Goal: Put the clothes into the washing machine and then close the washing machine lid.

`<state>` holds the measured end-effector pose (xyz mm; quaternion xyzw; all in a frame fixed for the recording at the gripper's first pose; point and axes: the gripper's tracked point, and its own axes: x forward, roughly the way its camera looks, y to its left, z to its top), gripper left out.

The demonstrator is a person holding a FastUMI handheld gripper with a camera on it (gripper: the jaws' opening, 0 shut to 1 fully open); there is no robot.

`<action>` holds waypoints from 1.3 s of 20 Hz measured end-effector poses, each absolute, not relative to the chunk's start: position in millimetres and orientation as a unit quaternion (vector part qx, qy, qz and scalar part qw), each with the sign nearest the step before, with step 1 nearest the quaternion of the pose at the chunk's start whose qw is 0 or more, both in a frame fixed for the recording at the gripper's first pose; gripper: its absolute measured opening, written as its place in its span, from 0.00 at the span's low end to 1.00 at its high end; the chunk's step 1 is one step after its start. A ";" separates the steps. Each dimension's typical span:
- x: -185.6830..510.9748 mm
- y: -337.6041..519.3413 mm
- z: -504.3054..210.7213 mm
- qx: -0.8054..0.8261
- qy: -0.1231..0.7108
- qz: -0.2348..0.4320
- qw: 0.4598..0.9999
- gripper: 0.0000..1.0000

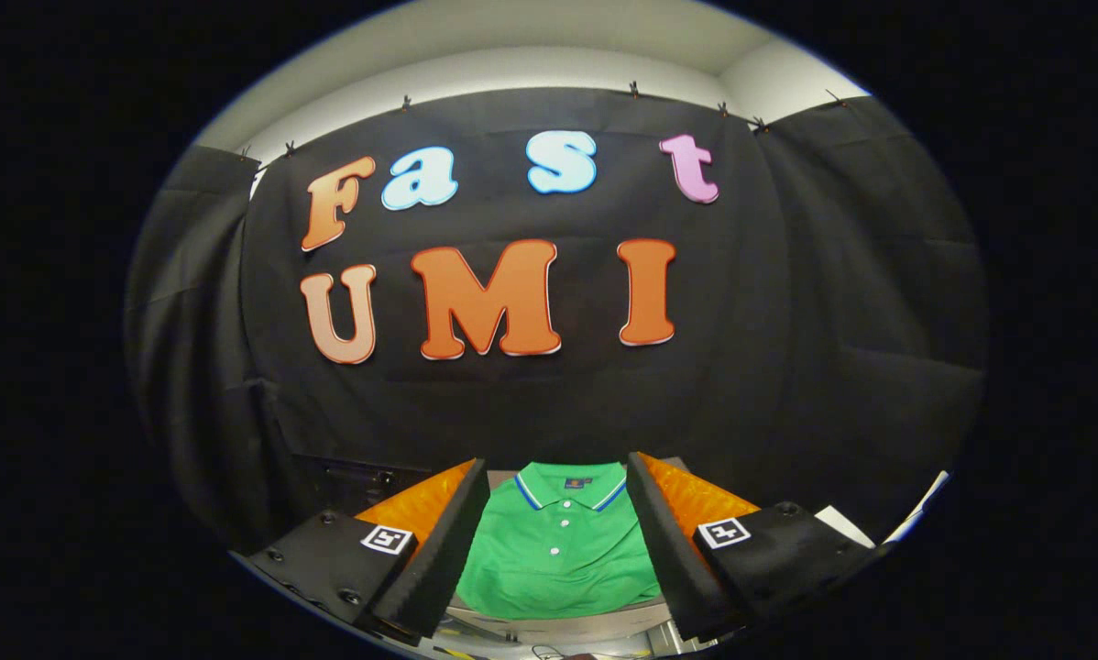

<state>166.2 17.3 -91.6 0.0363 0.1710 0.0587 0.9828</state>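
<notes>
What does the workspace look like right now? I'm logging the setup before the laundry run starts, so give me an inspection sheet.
Surface: pale surface under the shirt, its near edge showing between the fingers.
Job's things: green polo shirt, folded, collar away from the gripper, lying flat; washing machine cannot be made out.
Clutter: a white sheet-like edge beyond the right finger, too unclear to name.
Grippers: gripper open, fingers spread to either side of the shirt, not pressing on it.
Cables: a thin dark wire below the surface's near edge.
Surroundings: black cloth booth wall clipped up along its top; pale wall above.
</notes>
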 end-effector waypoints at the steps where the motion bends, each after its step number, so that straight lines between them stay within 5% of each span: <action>1: 179.1 18.0 -103.8 0.041 0.187 0.058 0.980 0.97; 17: 220.3 31.8 -278.8 0.046 0.467 0.057 0.881 0.99; 26: 223.3 25.0 -297.8 0.113 0.508 0.033 0.853 0.91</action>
